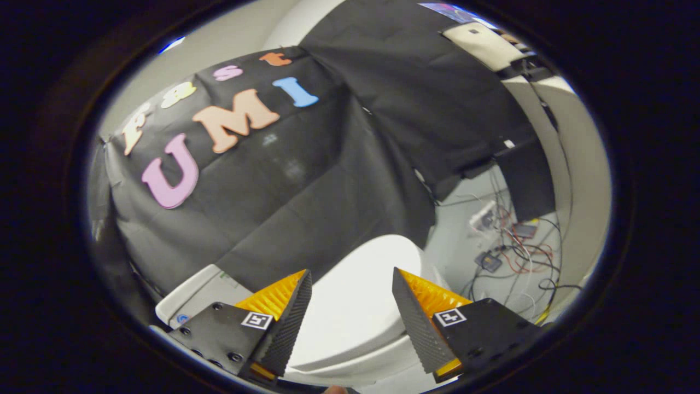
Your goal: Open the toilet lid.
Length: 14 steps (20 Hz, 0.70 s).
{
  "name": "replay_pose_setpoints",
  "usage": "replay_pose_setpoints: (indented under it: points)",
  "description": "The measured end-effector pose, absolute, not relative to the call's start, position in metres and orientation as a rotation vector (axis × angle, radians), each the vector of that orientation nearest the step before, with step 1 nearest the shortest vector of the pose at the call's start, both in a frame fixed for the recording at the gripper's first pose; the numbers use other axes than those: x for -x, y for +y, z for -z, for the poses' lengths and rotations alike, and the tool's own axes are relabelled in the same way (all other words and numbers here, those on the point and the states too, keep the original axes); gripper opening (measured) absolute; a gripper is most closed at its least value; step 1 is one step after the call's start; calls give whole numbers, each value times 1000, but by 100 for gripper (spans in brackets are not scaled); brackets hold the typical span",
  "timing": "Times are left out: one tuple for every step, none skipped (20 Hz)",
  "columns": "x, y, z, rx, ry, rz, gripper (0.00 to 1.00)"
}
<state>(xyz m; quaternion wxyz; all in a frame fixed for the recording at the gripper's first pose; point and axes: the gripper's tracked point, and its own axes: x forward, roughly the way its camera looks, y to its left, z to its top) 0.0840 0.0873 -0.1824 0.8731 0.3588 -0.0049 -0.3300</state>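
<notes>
A white toilet stands below and ahead of me, seen at a tilt. Its lid [361,295] lies down flat over the seat and shows between and beyond my fingers. My gripper [351,279] hovers above the lid with its fingers open and nothing between them. The fingertips are apart from the lid's surface. A white control panel [191,301] of the toilet sits beside the lid, just behind my left finger [284,317].
Black cloth covers the booth wall [306,180] right behind the toilet. To the right, on the pale floor, lies a tangle of cables and small electronic parts [508,246]. A pale wall [579,164] rises at the far right.
</notes>
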Motion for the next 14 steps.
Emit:
replay_pose_setpoints:
  points:
    - [-78, 87, 199, -784, 14, 722, 92]
    - [-70, 86, 218, -817, 46, 759, 92]
    - [-63, 88, 235, -850, 71, 786, 92]
    - [-59, 89, 249, -884, 89, 807, 92]
    - [-56, 91, 263, -920, 113, 826, 92]
    - [-56, 93, 275, -950, 123, 835, 86]
    - [-56, 94, 283, -977, 125, 834, 86]
    - [-58, 94, 289, -1006, 127, 832, 86]
    - [-60, 94, 296, -1030, 133, 833, 86]
    - [-63, 93, 305, -1050, 145, 834, 86]
    - [-66, 93, 310, -1069, 153, 829, 86]
    - [-69, 93, 315, -1086, 167, 825, 86]
    - [-73, 93, 325, -1105, 194, 831, 79]
    - [-73, 97, 328, -1115, 219, 827, 72]
